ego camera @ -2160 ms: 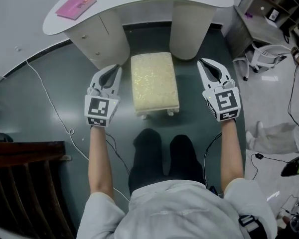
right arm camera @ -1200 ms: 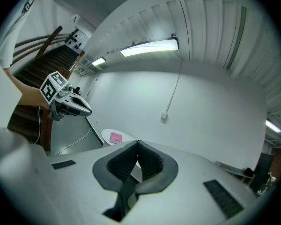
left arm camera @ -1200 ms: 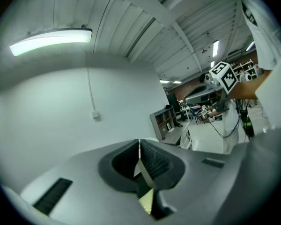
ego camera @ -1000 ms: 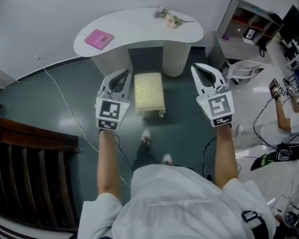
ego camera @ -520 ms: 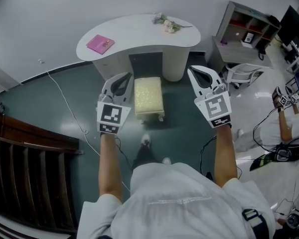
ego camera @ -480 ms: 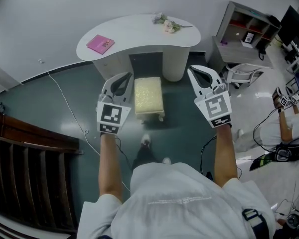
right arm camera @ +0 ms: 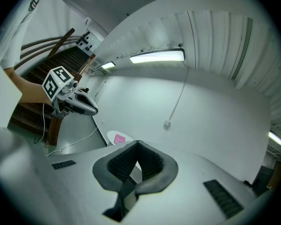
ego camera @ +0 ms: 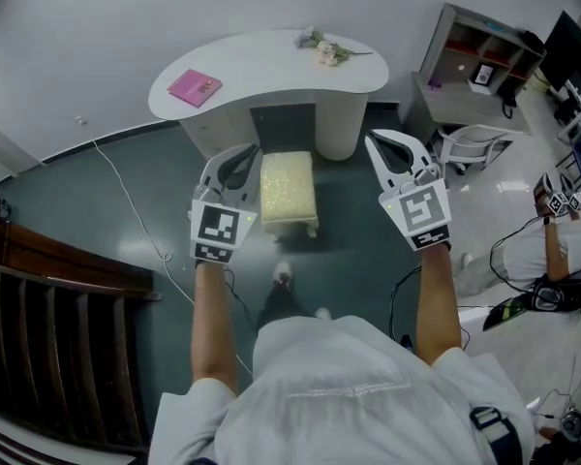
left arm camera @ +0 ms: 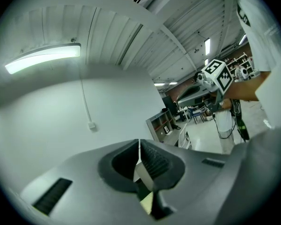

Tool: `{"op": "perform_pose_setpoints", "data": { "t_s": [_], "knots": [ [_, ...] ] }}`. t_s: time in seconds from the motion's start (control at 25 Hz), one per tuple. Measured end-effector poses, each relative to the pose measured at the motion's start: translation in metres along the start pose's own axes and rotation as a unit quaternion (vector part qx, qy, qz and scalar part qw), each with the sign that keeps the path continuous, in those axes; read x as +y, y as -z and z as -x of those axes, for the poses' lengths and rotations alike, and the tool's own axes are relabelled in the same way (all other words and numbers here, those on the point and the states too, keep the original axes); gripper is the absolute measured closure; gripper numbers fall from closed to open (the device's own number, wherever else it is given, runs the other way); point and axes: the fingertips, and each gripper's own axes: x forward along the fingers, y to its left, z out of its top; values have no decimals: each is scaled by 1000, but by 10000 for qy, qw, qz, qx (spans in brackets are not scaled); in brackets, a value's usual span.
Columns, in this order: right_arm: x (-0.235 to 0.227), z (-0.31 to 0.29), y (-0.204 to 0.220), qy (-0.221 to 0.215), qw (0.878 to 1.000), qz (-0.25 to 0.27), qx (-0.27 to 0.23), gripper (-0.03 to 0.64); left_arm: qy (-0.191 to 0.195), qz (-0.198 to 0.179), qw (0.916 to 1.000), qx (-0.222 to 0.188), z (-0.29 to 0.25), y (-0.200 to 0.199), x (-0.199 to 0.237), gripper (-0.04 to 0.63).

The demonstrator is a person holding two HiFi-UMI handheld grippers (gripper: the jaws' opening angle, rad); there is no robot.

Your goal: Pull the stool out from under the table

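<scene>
The stool (ego camera: 289, 190) stands on the floor just before the bench's (ego camera: 271, 66) front edge. The left gripper (ego camera: 238, 153) and right gripper (ego camera: 379, 139) flank it, both closed tight and empty, each bearing a black-and-white square marker.

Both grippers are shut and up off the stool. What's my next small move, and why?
Probably just lower both grippers and stop. The stool already stands in front of the table with its whole seat showing. The left gripper and right gripper are shut and empty, flanking it without touching.
</scene>
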Motion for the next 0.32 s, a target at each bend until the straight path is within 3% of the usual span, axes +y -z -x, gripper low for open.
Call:
{"op": "perform_pose_setpoints", "data": {
  "t_s": [0.32],
  "knots": [
    [0, -8, 3, -16, 10000, -50, 68, 601, 52, 22, 10000, 41, -1, 5, 5, 572]
  ]
}}
